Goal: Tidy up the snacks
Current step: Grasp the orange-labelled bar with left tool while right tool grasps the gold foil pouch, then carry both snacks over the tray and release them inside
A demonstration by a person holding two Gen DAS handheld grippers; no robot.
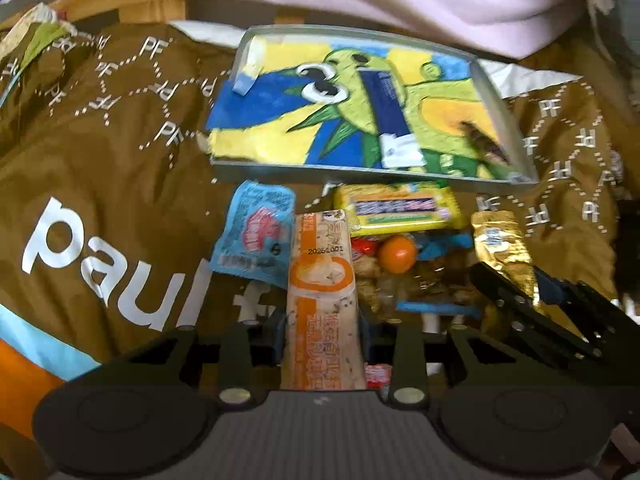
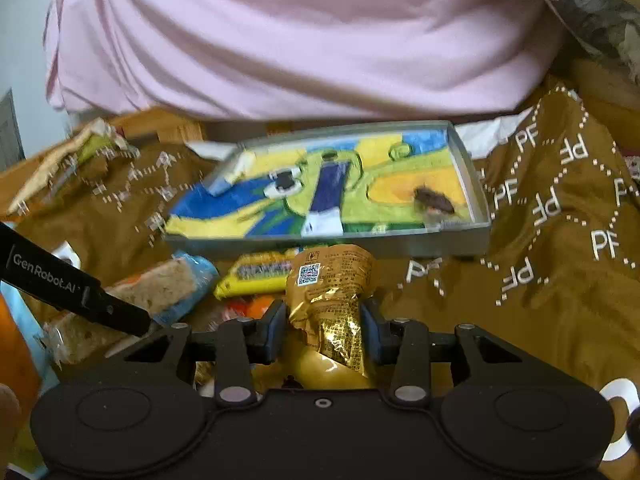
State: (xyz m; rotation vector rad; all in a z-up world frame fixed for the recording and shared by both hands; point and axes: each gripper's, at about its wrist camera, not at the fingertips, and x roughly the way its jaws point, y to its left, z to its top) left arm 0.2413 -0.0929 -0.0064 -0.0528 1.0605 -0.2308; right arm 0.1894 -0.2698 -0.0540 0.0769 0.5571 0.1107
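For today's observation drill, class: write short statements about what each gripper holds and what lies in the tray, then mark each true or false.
1. The left gripper is shut on an orange-and-white snack bar. True.
2. The right gripper is open. False: it is shut on a gold foil packet.
3. The grey tray holds one small dark wrapped snack. True.
4. The yellow snack pack lies inside the tray. False: it lies on the brown bag, in front of the tray.
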